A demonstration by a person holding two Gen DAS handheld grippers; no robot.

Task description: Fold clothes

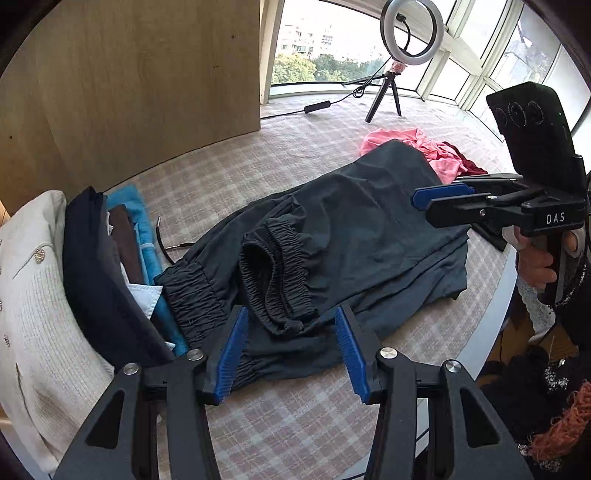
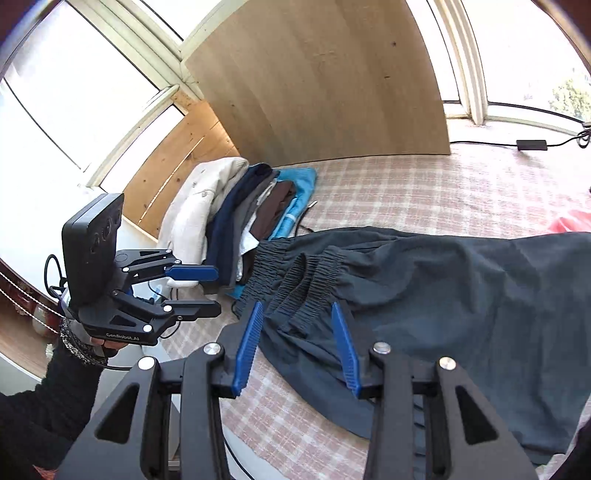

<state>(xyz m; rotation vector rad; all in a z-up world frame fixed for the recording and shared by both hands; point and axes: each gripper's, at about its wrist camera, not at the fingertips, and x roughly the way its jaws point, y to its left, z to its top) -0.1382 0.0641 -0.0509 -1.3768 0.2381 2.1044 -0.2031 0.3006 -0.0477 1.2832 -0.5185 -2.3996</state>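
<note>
Dark grey trousers (image 1: 354, 229) with gathered elastic cuffs (image 1: 277, 273) lie spread on the plaid-covered table (image 1: 288, 417); they also show in the right wrist view (image 2: 461, 295). My left gripper (image 1: 291, 321) is open and empty, its blue pads on either side of a cuff, just above the cloth. It also shows in the right wrist view (image 2: 218, 291), off the table's left edge. My right gripper (image 2: 297, 314) is open and empty over the elastic cuffs (image 2: 306, 280). It shows in the left wrist view (image 1: 421, 206), above the trousers' right side.
A stack of folded clothes (image 1: 110, 280) with a cream cardigan (image 1: 29, 302) sits at the left. A pink and red garment pile (image 1: 428, 147) lies at the back right. A ring light on a tripod (image 1: 410, 33) and a wooden panel (image 1: 140, 85) stand behind.
</note>
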